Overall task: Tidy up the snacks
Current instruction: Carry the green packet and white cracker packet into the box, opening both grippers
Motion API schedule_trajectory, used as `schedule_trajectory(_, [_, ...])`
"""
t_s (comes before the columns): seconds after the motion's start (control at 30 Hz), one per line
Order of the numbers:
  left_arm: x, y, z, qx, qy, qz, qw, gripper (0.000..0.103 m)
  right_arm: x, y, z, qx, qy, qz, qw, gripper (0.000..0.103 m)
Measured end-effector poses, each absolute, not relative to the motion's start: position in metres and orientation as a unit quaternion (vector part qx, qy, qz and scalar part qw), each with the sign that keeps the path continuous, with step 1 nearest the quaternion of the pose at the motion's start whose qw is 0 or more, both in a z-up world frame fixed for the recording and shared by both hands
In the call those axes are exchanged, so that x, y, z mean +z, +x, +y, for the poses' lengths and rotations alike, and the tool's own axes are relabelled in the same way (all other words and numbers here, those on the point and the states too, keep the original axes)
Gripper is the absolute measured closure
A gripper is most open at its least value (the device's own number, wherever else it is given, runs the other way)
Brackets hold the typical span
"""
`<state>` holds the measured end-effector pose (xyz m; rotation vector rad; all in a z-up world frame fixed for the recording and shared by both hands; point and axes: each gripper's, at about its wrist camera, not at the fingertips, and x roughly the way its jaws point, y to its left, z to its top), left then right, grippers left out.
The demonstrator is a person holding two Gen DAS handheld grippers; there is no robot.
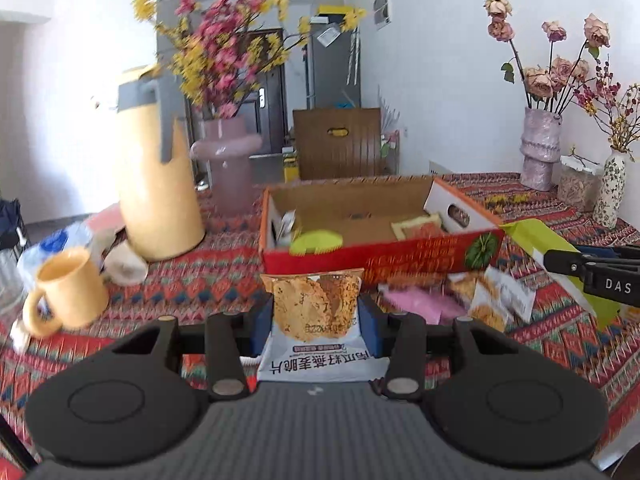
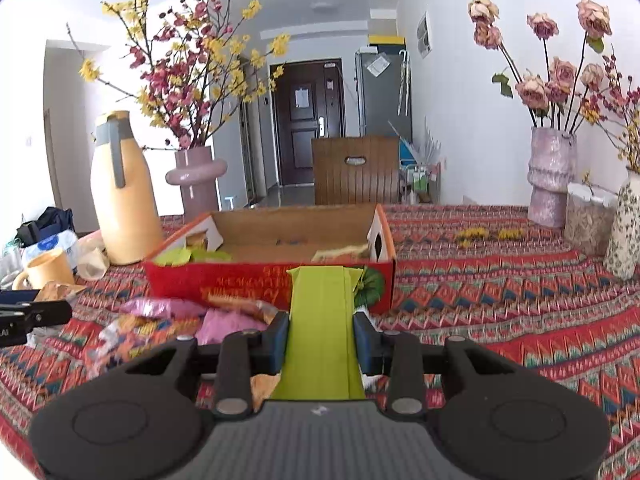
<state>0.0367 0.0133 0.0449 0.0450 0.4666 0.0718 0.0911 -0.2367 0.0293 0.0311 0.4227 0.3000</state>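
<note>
Right now both hands are carrying snacks — the left gripper (image 1: 316, 312) is pinching a cracker packet (image 1: 316, 308), the right gripper (image 2: 320, 336) a green packet (image 2: 320, 320), low in each frame. Best lifting both over the red box's (image 2: 256, 280) front wall before letting go.

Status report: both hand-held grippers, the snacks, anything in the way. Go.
Left hand-held gripper shut on crisp packet. Right hand-held gripper shut on green packet. Red cardboard box ahead, partly filled. Loose snacks lie before it; path clear.
</note>
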Motion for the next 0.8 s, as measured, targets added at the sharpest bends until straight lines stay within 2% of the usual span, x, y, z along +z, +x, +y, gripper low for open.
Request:
schedule_trajectory(0.5, [0.077, 0.153, -0.002, 0.062, 0.027, 0.209, 0.976, 0.057, 0.066, 0.192, -0.211, 0.141, 0.013, 0.184, 0.973, 0.07])
schedule_trajectory(0.8, [0.06, 0.211, 0.012, 0.094, -0.007, 0.231, 0.968, 0.057, 0.055, 0.263, -0.199, 0.12, 0.011, 0.21, 0.97, 0.07])
